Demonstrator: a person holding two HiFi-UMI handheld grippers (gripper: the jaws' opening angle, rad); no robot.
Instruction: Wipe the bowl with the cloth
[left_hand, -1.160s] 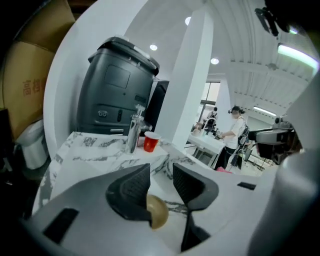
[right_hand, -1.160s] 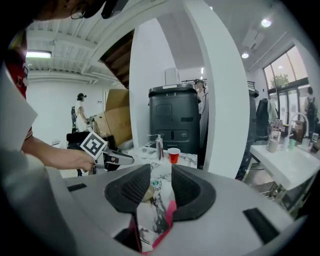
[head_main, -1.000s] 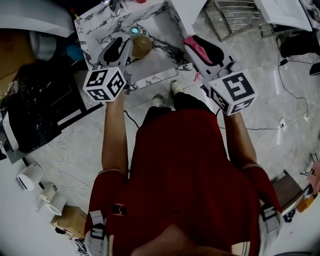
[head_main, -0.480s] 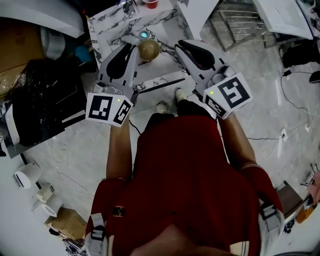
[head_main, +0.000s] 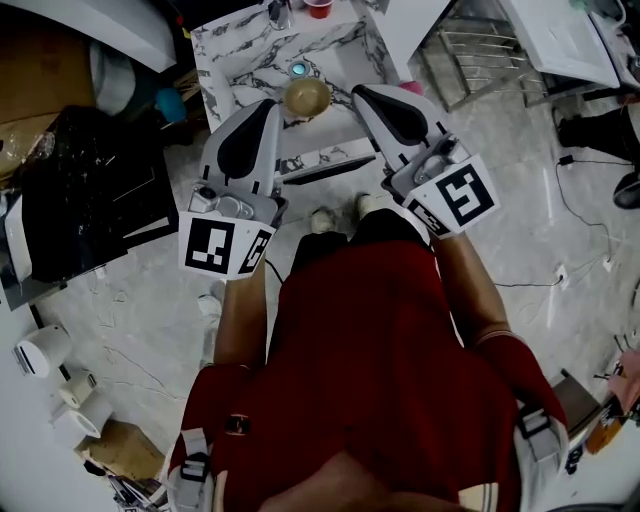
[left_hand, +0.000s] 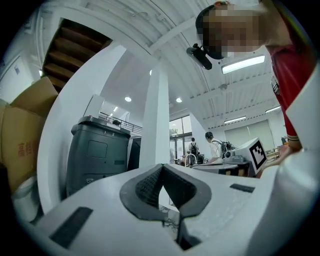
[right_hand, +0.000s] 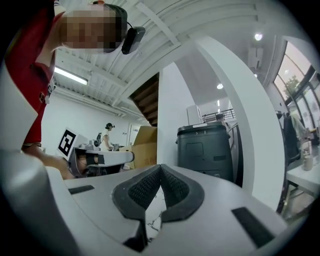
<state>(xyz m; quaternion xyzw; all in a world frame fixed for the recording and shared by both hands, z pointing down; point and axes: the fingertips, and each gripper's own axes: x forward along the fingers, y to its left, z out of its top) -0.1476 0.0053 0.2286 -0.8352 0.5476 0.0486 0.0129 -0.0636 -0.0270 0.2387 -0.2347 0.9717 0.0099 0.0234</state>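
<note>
Two shut grippers, one bowl: stock of a wiping job

Item 1, marbled sink (head_main: 235, 55): is filling the top of the head view and carrying the bowl in its basin.
Item 2, left gripper (left_hand: 161, 175) and right gripper (right_hand: 160, 174): both are hovering level over the sink's near edge. Their jaws have just been closing and are meeting pad to pad with nothing between them. Judgement: this is fitting either hands gathering before a reach for the cloth or hands lifting off after a wipe. In both cases the sound course is holding them clear of the bowl's rim.
Item 3, bowl (head_main: 306, 97): is standing mouth up, tan and round, just beside the teal drain (head_main: 298, 69).
Item 4, pink scrap (head_main: 410, 88): is peeking past the right gripper, possibly the cloth, too small for telling
</note>
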